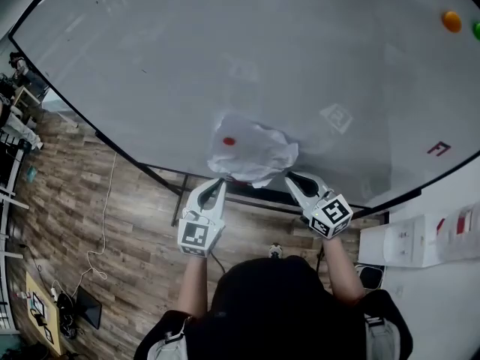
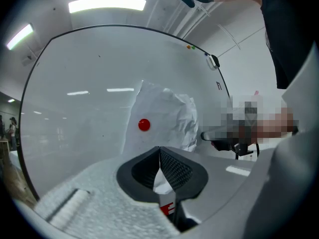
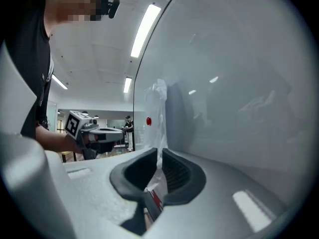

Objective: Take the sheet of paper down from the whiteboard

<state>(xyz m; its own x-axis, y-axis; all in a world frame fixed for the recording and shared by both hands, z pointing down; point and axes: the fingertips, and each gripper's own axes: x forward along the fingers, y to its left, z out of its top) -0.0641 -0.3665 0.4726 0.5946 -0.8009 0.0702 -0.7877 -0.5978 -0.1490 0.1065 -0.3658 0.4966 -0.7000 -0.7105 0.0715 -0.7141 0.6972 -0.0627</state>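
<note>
A crumpled white sheet of paper (image 1: 251, 151) hangs in front of the lower part of the whiteboard (image 1: 247, 58), with a red magnet (image 1: 229, 141) on it. My left gripper (image 1: 218, 182) is shut on the sheet's lower left corner. My right gripper (image 1: 289, 178) is shut on its lower right corner. In the left gripper view the sheet (image 2: 164, 116) rises from the closed jaws, with the red magnet (image 2: 144, 125) on it. Seen edge-on in the right gripper view, the sheet (image 3: 158, 118) stands off the board and runs down between the jaws; the magnet (image 3: 148, 121) shows red.
An orange magnet (image 1: 451, 21) and a green one (image 1: 477, 30) sit at the whiteboard's top right. A small red mark (image 1: 439, 149) is on the board at the right. Wooden floor (image 1: 112, 223) lies below, with a cable and desks at the left.
</note>
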